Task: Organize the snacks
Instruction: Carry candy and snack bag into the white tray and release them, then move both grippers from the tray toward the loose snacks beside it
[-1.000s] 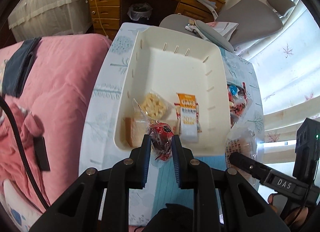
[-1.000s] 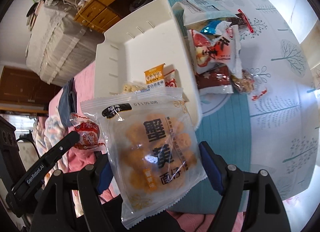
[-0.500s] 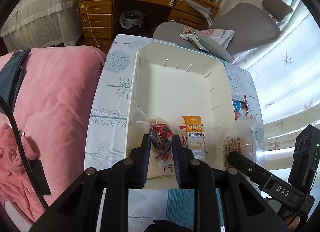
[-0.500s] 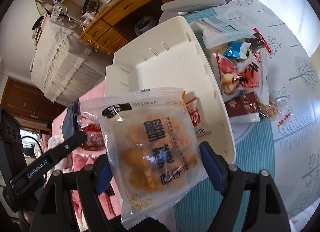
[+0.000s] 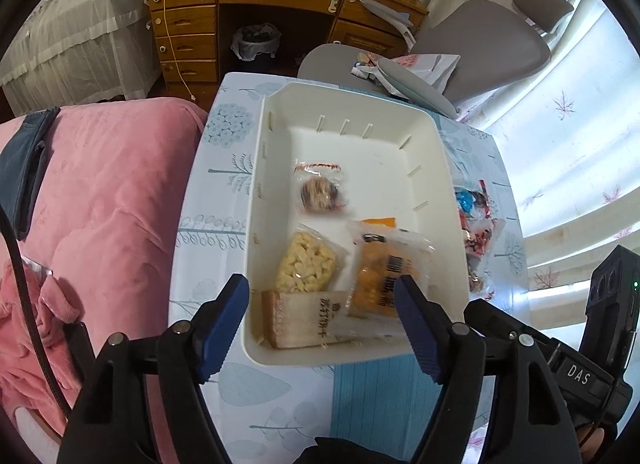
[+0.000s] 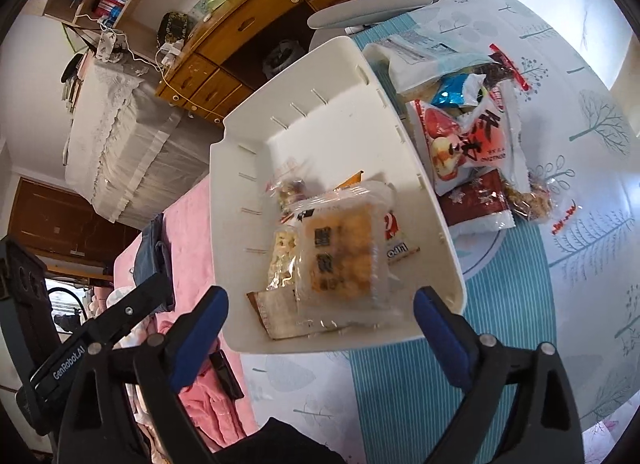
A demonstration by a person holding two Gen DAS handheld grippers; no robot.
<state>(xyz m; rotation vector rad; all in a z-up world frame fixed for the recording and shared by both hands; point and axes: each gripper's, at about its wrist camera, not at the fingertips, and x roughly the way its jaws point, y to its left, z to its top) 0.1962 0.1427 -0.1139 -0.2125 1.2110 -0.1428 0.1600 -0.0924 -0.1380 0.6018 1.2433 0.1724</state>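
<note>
While both grippers hang above the near end of the white bin, their jaws are opening and grip nothing. Left gripper: blue pads spread wide, nothing pressed between them. Right gripper: pads spread wider, the orange cracker pack lies loose beyond them, blurred, inside the bin.

Bin contents, left wrist view, bin centre as dial:
- small clear-wrapped red-edged snack at 11 o'clock, blurred;
- pale puffed-snack bag at 7 o'clock;
- brown-edged wafer pack at 6 o'clock, against the near wall;
- orange cracker pack at 5 o'clock, overlapping the wafer pack and another orange pack.

Unsorted snack pile sits on the counter just beside the bin's right wall, at 3 o'clock. Pink bedding lies left of the counter.
</note>
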